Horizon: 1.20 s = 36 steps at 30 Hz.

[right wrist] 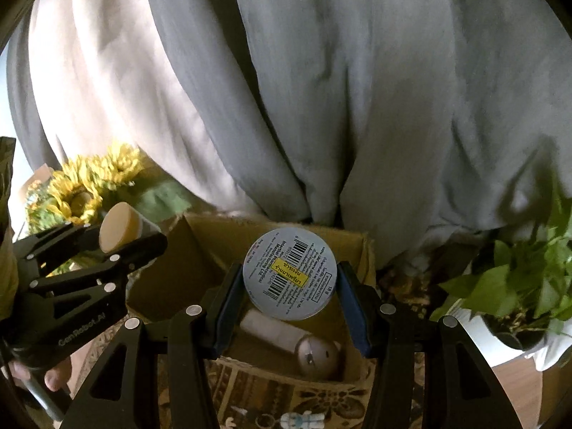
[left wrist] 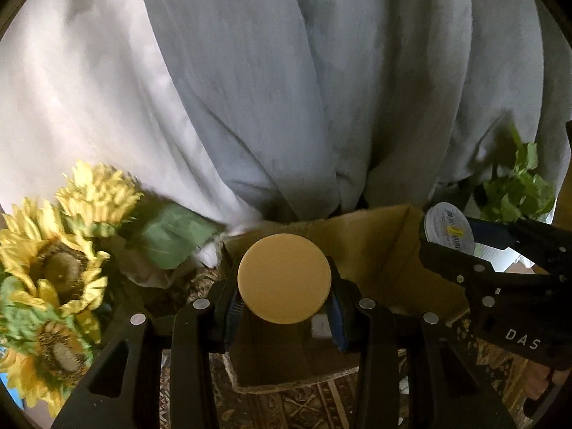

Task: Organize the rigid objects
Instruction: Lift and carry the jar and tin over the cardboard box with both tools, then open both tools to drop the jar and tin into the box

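My left gripper (left wrist: 284,304) is shut on a container with a round tan lid (left wrist: 284,278), held above an open cardboard box (left wrist: 400,250). It also shows in the right wrist view (right wrist: 121,228) at the left. My right gripper (right wrist: 289,296) is shut on a round white tin (right wrist: 290,273) with a barcode and yellow label, above the same cardboard box (right wrist: 200,246). The tin shows in the left wrist view (left wrist: 448,227) at the right. Inside the box lie a white cylinder (right wrist: 268,329) and a round beige object (right wrist: 318,355).
Sunflowers (left wrist: 53,261) stand left of the box, a green potted plant (right wrist: 518,286) right of it. Grey and white curtains (left wrist: 286,89) hang behind. A patterned rug (right wrist: 286,400) lies below, with a small keychain figure (right wrist: 304,419) on it.
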Tool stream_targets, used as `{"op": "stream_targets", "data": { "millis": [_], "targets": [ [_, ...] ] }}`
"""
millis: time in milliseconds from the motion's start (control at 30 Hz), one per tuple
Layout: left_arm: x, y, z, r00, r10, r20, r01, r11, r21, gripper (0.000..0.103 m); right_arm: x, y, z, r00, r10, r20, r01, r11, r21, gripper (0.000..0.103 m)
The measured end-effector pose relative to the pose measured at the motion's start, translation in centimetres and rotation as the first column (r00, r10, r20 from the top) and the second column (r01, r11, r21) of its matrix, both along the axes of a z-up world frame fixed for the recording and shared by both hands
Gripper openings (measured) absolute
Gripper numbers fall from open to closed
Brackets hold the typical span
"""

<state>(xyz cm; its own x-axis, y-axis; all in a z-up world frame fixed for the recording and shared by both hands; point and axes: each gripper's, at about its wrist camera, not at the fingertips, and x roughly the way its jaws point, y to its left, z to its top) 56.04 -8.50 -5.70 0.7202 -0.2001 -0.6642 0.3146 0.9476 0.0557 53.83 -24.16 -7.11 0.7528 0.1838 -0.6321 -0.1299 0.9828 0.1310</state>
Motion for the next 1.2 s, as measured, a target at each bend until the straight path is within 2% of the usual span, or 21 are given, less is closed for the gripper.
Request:
{"op": "stream_targets", "data": {
  "millis": [300, 467, 533, 633, 933, 1200],
  "targets": [
    [3.0, -1.0, -2.7, 0.992, -0.016, -0.124, 0.019, 1.000, 0.022, 0.040, 3.2, -0.4, -3.2, 0.988, 0.043, -0.149, -0.037, 0.998, 0.047, 0.053],
    [4.0, -1.4, -4.1, 0.980, -0.022, -0.195, 0.031, 0.999, 0.042, 0.040, 4.0, -0.3, -4.2, 0.979, 0.053, -0.198, -0.045, 0.998, 0.048, 0.053],
    [4.2, -1.4, -4.5, 0.979, -0.008, -0.204, 0.020, 0.998, 0.057, 0.047, 4.4, -0.3, -4.6, 0.974, 0.055, -0.221, -0.045, 0.998, 0.053, 0.055],
    [3.9, -1.3, -4.2, 0.983, 0.009, -0.181, 0.002, 0.998, 0.059, 0.060, 4.5, -0.5, -4.6, 0.973, 0.038, -0.227, -0.029, 0.999, 0.041, 0.059],
    [0.8, -0.1, -1.8, 0.996, 0.050, -0.074, -0.046, 0.997, 0.059, 0.064, 2.6, -1.0, -2.5, 0.989, -0.020, -0.146, 0.025, 0.999, 0.029, 0.065],
    [-3.2, 1.1, 0.9, 0.996, 0.077, 0.049, -0.079, 0.996, 0.049, 0.069, -1.5, -0.7, 1.2, 0.997, -0.076, 0.024, 0.076, 0.997, -0.026, 0.074]
  ]
}}
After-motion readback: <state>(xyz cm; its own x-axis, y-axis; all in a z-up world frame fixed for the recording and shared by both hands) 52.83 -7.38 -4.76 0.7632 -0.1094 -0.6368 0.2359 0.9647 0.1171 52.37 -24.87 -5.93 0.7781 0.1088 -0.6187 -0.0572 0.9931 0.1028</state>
